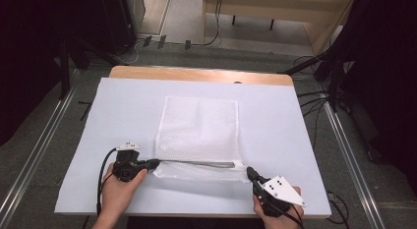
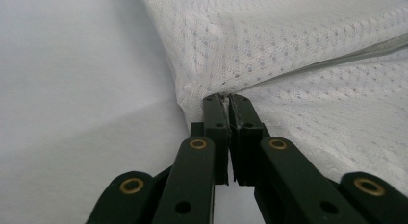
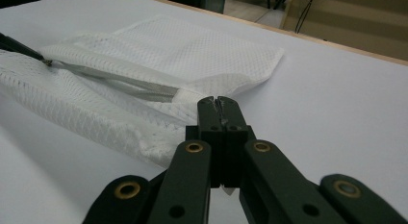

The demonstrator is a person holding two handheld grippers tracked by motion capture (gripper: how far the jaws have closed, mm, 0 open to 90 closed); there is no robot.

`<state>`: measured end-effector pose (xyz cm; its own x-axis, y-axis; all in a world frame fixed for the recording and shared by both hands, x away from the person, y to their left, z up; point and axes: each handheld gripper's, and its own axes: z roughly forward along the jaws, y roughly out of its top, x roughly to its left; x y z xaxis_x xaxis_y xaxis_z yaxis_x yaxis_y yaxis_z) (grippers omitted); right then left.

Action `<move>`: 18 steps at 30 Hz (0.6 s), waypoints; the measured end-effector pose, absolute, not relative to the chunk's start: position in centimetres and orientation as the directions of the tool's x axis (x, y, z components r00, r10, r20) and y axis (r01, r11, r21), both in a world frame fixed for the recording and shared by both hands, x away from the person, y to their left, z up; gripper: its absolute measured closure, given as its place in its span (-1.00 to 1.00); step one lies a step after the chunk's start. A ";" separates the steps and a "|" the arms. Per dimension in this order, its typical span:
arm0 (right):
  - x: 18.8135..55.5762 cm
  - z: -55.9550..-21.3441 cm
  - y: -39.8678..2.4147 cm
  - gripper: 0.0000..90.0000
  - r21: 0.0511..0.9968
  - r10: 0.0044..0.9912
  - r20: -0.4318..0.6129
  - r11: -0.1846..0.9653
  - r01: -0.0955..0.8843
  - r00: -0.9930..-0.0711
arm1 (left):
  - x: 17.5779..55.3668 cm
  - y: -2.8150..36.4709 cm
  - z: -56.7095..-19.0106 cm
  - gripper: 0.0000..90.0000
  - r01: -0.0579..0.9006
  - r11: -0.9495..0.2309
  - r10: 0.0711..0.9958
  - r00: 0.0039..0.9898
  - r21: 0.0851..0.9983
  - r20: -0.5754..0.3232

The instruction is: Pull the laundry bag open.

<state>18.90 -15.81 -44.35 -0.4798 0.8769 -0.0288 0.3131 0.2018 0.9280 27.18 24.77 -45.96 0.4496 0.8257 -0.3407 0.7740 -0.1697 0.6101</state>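
Mesh bag (image 1: 199, 135) lies mid-table (image 1: 123, 111); we clamp left gripper (image 1: 156, 163) and right gripper (image 1: 249, 172) on its near corners. Gripper views reveal grey zipper (image 3: 120, 84); floor cables (image 1: 314, 99) lie beyond.

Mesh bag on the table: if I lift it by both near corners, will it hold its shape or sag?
The mesh bag will probably sag: thin netting, already creased by the left gripper. It looks flat and empty, so likely light. The right gripper pinches little fabric; it may slip.
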 end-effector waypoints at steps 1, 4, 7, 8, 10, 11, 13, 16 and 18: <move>18.9 -44.4 -15.8 1.00 0.928 0.877 -0.031 0.204 0.312 -0.480 | 27.2 24.8 -46.0 0.95 0.773 -0.169 0.825 0.450 0.611 -0.341; 18.9 -44.4 -15.8 1.00 0.927 0.876 -0.027 0.202 0.316 -0.481 | 27.1 24.7 -45.9 0.95 0.769 -0.172 0.831 0.449 0.616 -0.329; 18.9 -44.5 -15.7 1.00 0.926 0.876 -0.028 0.204 0.317 -0.482 | 26.9 24.8 -46.0 0.95 0.764 -0.166 0.831 0.449 0.623 -0.329; 19.0 -44.6 -15.7 1.00 0.924 0.874 -0.021 0.202 0.325 -0.485 | 26.8 24.8 -46.0 0.95 0.761 -0.162 0.830 0.450 0.628 -0.331; 18.9 -44.7 -15.5 1.00 0.923 0.870 -0.023 0.208 0.324 -0.492 | 26.7 25.1 -46.2 0.94 0.765 -0.136 0.824 0.440 0.629 -0.357; 18.9 -44.7 -15.4 1.00 0.922 0.866 -0.032 0.218 0.319 -0.499 | 26.6 25.1 -46.2 0.92 0.762 -0.126 0.824 0.437 0.635 -0.361; 18.8 -44.7 -15.3 1.00 0.921 0.863 -0.033 0.222 0.320 -0.504 | 26.5 25.3 -46.2 0.85 0.755 -0.112 0.826 0.432 0.646 -0.362; 18.8 -44.7 -15.5 1.00 0.922 0.863 -0.020 0.211 0.324 -0.505 | 26.2 25.9 -45.8 0.50 0.739 -0.072 0.829 0.418 0.670 -0.372; 18.8 -44.9 -15.7 1.00 0.924 0.857 -0.005 0.201 0.325 -0.516 | 25.9 26.2 -45.6 0.35 0.728 -0.046 0.828 0.411 0.683 -0.382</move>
